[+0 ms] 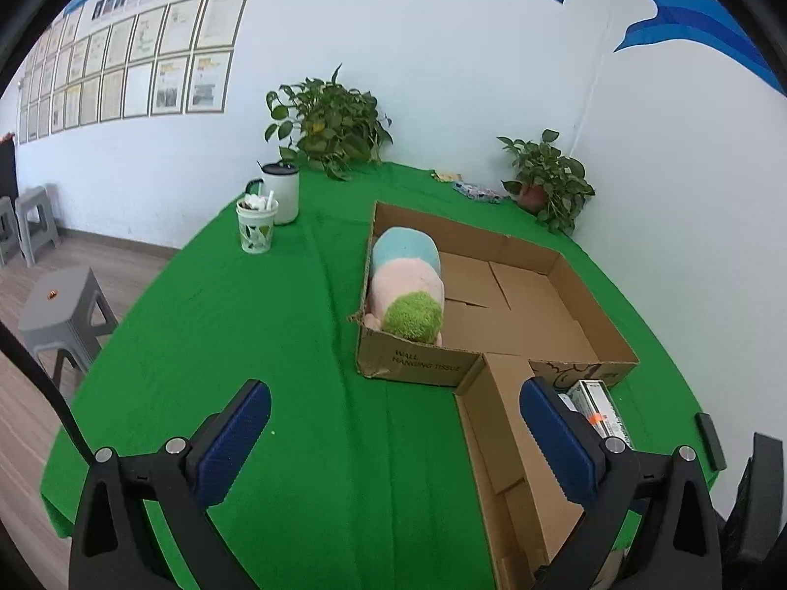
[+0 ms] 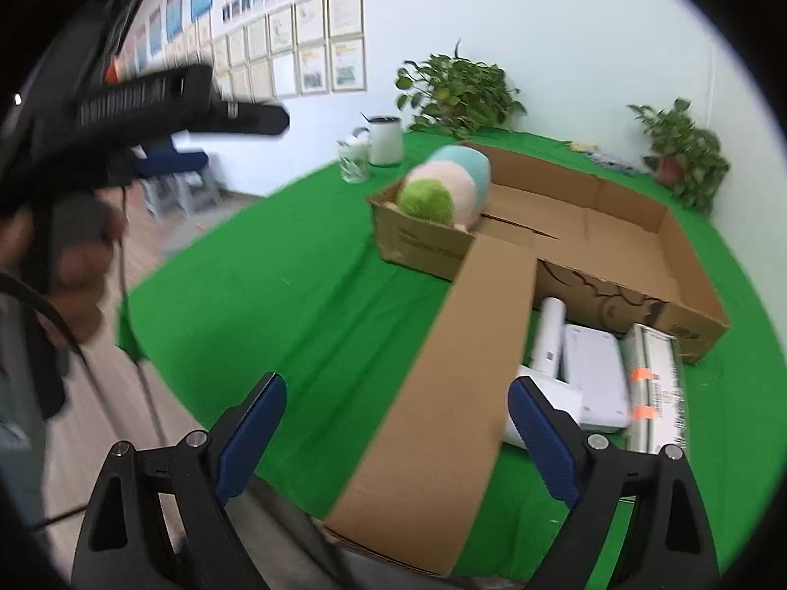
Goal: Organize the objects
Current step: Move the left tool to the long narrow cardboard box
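Right wrist view — your right gripper (image 2: 396, 423) and left gripper (image 1: 393, 435) both gaped empty; next, reach the white items (image 2: 590, 373) beside the cardboard box (image 2: 639, 226).

on the green cloth (image 1: 275, 344): two open cardboard boxes, the far one (image 1: 580, 270) and the near one (image 1: 497, 423) set against its front wall. one soft toy (image 1: 406, 285) in three colours, lying in the far box. two potted plants, a big one (image 1: 329, 123) and a smaller one (image 1: 548, 182) in the corner. one white jug (image 1: 283, 191) and one patterned cup (image 1: 256, 223) just beside it. in the near box, four items: a white tube (image 2: 550, 334), a white flat case (image 2: 595, 373), a white block (image 2: 546, 403), a clear-wrapped pack (image 2: 656, 383). three grey stools (image 1: 64, 314) on the floor. two grippers: left (image 1: 393, 427), right (image 2: 396, 423).
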